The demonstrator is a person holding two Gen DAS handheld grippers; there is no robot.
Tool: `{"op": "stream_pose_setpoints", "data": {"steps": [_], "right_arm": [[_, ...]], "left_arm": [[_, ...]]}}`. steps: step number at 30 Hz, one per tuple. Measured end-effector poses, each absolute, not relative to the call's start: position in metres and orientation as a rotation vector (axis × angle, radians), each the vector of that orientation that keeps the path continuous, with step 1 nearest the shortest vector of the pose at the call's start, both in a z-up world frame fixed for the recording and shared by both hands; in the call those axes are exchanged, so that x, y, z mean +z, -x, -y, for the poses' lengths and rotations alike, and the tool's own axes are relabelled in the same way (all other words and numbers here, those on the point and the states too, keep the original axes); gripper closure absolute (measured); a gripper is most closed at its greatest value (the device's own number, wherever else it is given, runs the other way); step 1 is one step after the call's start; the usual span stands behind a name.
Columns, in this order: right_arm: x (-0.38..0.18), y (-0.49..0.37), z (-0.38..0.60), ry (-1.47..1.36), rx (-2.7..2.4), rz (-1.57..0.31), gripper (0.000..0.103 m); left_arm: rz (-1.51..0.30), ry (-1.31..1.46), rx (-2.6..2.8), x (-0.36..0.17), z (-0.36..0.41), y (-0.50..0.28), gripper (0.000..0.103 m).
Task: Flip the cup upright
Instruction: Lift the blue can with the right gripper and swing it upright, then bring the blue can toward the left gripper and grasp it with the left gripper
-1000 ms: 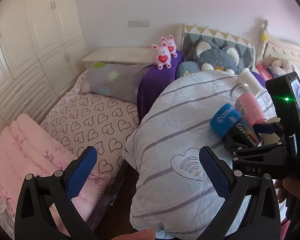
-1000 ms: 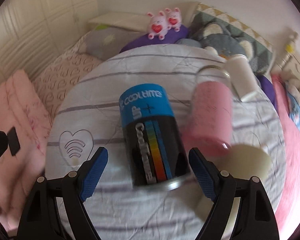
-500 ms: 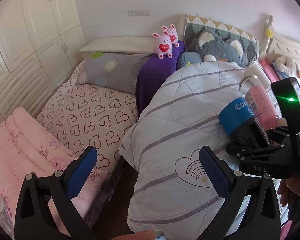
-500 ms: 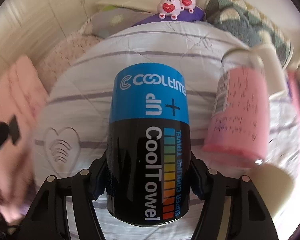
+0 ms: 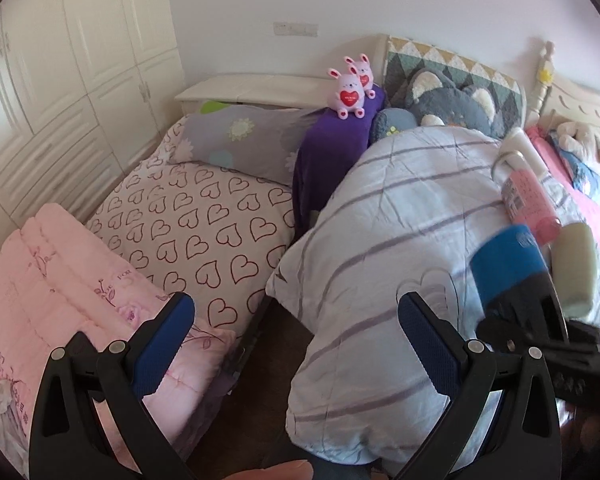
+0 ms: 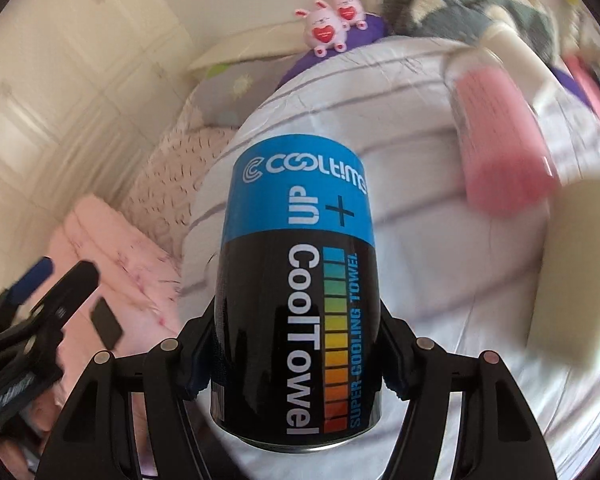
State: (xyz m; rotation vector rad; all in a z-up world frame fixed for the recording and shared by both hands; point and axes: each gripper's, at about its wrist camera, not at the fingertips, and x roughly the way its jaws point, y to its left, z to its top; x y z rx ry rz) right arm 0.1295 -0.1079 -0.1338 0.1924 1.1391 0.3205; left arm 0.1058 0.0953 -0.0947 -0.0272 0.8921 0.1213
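The cup is a black and blue "CoolTowel" cylinder [image 6: 300, 312]. My right gripper [image 6: 296, 364] is shut on its black lower part and holds it above the striped white quilt [image 6: 420, 240], blue end pointing away from the camera. It also shows in the left wrist view [image 5: 508, 268] at the right, tilted, with the right gripper's body below it. My left gripper [image 5: 296, 320] is open and empty, over the gap between the two beds.
A pink bottle [image 6: 500, 136] with a white cap lies on the quilt beside a cream cup [image 6: 580, 264]. Plush rabbits [image 5: 350, 94], pillows and a headboard are at the back. A heart-print bed [image 5: 204, 224], pink blanket [image 5: 60, 300] and wardrobe [image 5: 60, 60] are left.
The right gripper closed on the black and blue cup and has lifted it off the quilt, tilting it. The left gripper stayed open and pulled back a little.
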Motion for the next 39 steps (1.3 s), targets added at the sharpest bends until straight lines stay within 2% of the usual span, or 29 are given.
{"op": "stream_pose_setpoints", "data": {"steps": [7, 14, 15, 16, 17, 28, 39], "right_arm": [[-0.146, -0.064, 0.129, -0.306, 0.145, -1.110, 0.036], [-0.157, -0.058, 0.141, -0.338, 0.043, -1.071, 0.036], [-0.156, -0.058, 0.139, -0.330, 0.037, -1.067, 0.032], [-0.155, -0.057, 0.139, -0.325, 0.034, -1.062, 0.019], [-0.153, -0.051, 0.139, -0.314, 0.030, -1.063, 0.018], [-0.110, -0.013, 0.165, -0.236, 0.051, -0.961, 0.018], [-0.074, 0.031, 0.214, -0.164, -0.039, -0.828, 0.018]], "left_arm": [[-0.889, -0.021, 0.020, -0.097, -0.076, -0.085, 0.000], [-0.873, -0.069, -0.043, -0.093, -0.048, -0.068, 0.000], [-0.870, -0.072, -0.046, -0.091, -0.045, -0.066, 0.000], [-0.869, -0.072, -0.046, -0.091, -0.044, -0.064, 0.000], [-0.867, -0.071, -0.046, -0.090, -0.042, -0.062, 0.000], [-0.846, -0.058, -0.016, -0.073, -0.015, -0.040, 0.000], [-0.842, -0.105, -0.042, -0.065, 0.044, -0.013, 0.000]]}}
